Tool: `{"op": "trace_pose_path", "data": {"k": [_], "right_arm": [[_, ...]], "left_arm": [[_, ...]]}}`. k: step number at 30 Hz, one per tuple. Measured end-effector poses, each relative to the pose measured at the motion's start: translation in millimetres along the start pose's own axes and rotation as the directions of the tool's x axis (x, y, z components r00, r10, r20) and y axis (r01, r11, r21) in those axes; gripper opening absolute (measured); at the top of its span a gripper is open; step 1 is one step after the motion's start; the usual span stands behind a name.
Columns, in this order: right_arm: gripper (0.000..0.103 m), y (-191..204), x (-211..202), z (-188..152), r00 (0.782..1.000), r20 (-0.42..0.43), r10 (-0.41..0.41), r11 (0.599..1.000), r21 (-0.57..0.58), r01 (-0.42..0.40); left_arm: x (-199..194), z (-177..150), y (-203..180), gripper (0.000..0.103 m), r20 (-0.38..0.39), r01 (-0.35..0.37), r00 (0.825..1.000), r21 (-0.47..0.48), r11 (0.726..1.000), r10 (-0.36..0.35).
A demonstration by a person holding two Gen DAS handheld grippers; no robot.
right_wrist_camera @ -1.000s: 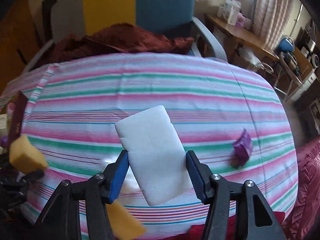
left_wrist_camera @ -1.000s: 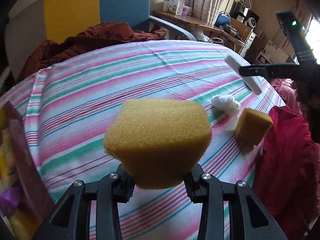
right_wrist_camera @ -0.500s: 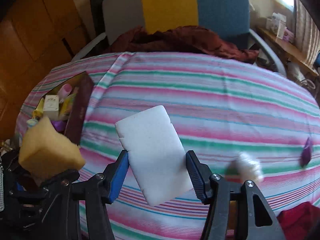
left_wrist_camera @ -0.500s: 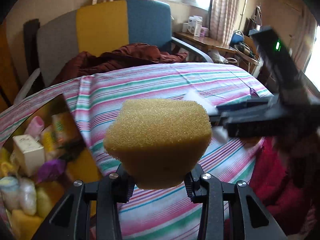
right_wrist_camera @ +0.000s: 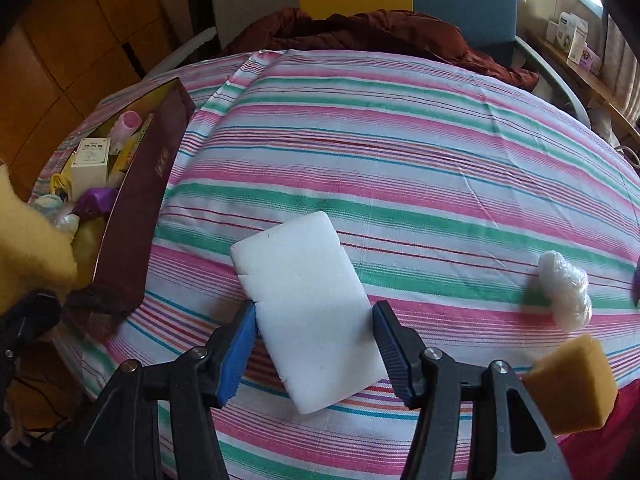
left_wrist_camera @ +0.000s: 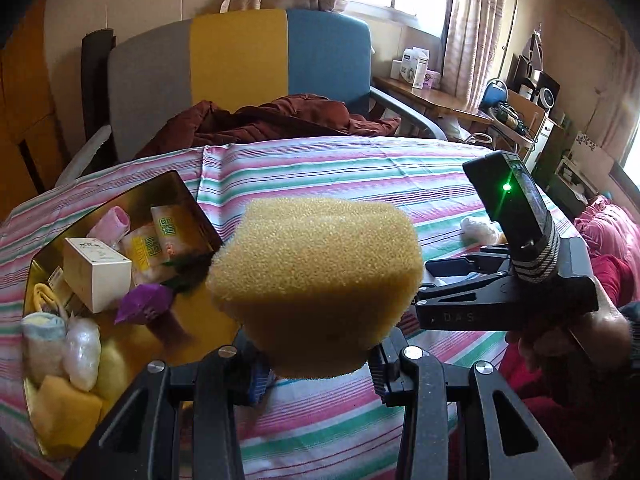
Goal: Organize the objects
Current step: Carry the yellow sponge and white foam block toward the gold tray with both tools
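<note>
Both claws have swung leftward since 1 second ago, and the box [left_wrist_camera: 52, 280] now fills the left of the left wrist view, where only its edge showed before. It sits on the striped cloth [left_wrist_camera: 320, 172] covering the tabletop, its dark red wall [right_wrist_camera: 148, 196] facing the right claw. Inside lie a white carton [left_wrist_camera: 96, 276], 2 yellow packets [left_wrist_camera: 160, 240], a pink roll [left_wrist_camera: 114, 220], a purple wrapper [left_wrist_camera: 144, 304], a clear plastic wad [left_wrist_camera: 82, 348] and a yellow sponge [left_wrist_camera: 64, 420] at the near end.

Right of the box, the left claw [left_wrist_camera: 316, 376] is clamped on a big yellow sponge [left_wrist_camera: 316, 284], held in the air just beside the box's near right edge. In the right wrist view this sponge shows blurred at the far left.

Further right, the right claw [right_wrist_camera: 316, 344] grips a white foam block [right_wrist_camera: 308, 308] by its long sides, tilted, above the cloth near the box wall. A hand [left_wrist_camera: 560, 344] holds this claw.

On the cloth to the right rest a crumpled plastic ball [right_wrist_camera: 566, 288] and, nearer, an orange sponge block [right_wrist_camera: 572, 384] close to the tabletop's edge. A sliver of something purple shows at the right border. Beyond the tabletop stands a grey, yellow and blue chair [left_wrist_camera: 240, 60] with a maroon garment [left_wrist_camera: 272, 120] heaped on it.
</note>
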State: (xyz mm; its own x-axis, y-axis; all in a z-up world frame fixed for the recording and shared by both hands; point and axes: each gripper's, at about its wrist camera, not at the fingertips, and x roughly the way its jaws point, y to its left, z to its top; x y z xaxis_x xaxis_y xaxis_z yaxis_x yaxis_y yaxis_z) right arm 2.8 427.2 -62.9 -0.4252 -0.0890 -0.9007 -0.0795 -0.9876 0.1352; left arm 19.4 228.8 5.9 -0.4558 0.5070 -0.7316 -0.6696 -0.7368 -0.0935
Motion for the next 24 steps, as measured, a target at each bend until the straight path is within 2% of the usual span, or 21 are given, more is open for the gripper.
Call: {"op": "trace_pose_path", "data": {"k": [9, 13, 17, 19, 24], "right_arm": [[0.059, -1, 0, 2, 0.999, 0.013, -0.043, 0.999, 0.001, 0.043], [0.06, -15, 2, 3, 0.993, -0.003, -0.119, 0.991, 0.054, 0.119], [0.06, -26, 2, 5, 0.991, -0.011, -0.135, 0.985, 0.105, 0.135], [0.06, -33, 0, 6, 0.988, -0.01, -0.156, 0.979, 0.133, 0.156], [0.061, -46, -2, 7, 0.988, -0.012, -0.155, 0.968, 0.196, 0.155]], "left_arm": [[4, -3, -9, 0.041, -0.016, 0.005, 1.0, 0.027, 1.0, -0.005], [14, -5, -26, 0.041, -0.062, 0.05, 0.997, 0.097, 0.994, -0.044], [33, -15, -46, 0.041, -0.162, 0.111, 0.983, 0.161, 0.981, -0.085], [41, -17, -55, 0.042, -0.188, 0.132, 0.978, 0.188, 0.973, -0.096], [70, -13, -59, 0.045, -0.24, 0.137, 0.966, 0.178, 0.974, -0.092]]}}
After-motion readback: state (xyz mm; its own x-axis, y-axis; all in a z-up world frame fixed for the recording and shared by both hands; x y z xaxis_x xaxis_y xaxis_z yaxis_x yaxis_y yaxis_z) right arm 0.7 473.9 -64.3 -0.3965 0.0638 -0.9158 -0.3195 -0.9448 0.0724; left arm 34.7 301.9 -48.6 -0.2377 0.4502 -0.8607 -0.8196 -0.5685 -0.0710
